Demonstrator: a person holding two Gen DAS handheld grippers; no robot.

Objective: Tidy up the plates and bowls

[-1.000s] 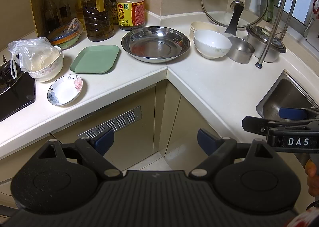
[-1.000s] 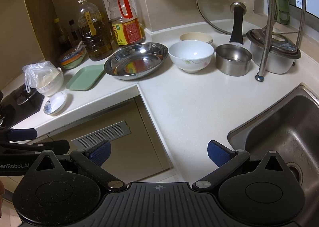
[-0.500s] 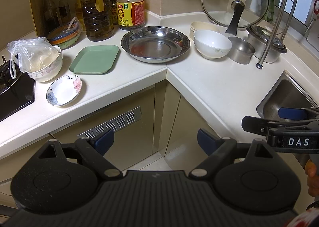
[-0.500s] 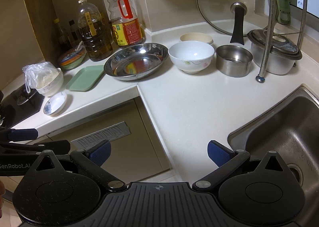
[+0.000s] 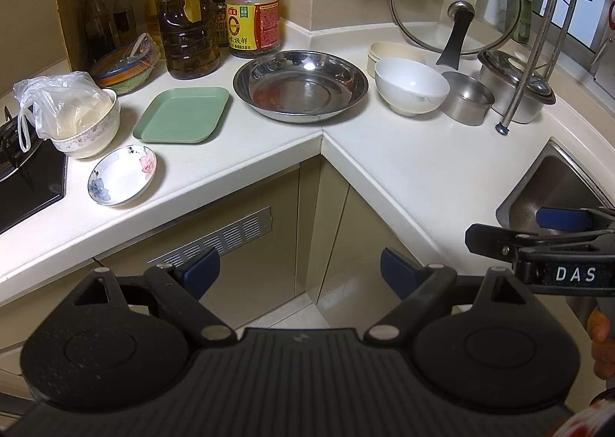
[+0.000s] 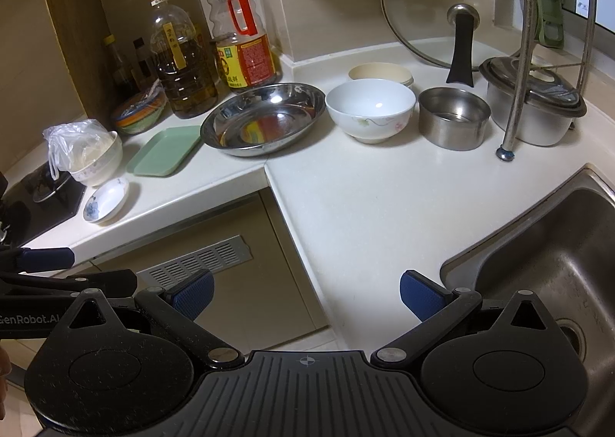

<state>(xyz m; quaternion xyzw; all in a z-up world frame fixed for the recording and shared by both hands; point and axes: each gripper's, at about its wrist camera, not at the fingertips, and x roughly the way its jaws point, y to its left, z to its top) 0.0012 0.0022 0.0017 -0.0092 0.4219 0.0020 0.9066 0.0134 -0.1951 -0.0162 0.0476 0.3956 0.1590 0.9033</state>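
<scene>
Corner counter (image 5: 403,168): white bowl (image 6: 371,108) well ahead of right gripper (image 6: 305,293), seemingly untouched; both grippers spread, left gripper (image 5: 300,270) empty.

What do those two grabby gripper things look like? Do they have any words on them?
Both are black plastic with two round discs, a ribbed middle plate and silver pivot pins. Each finger ends in a blue textured pad. The left gripper reads "GenRobot.AI" on its side in the right wrist view. The right gripper reads "DAS" in white in the left wrist view. No cables or sleeves show.
</scene>
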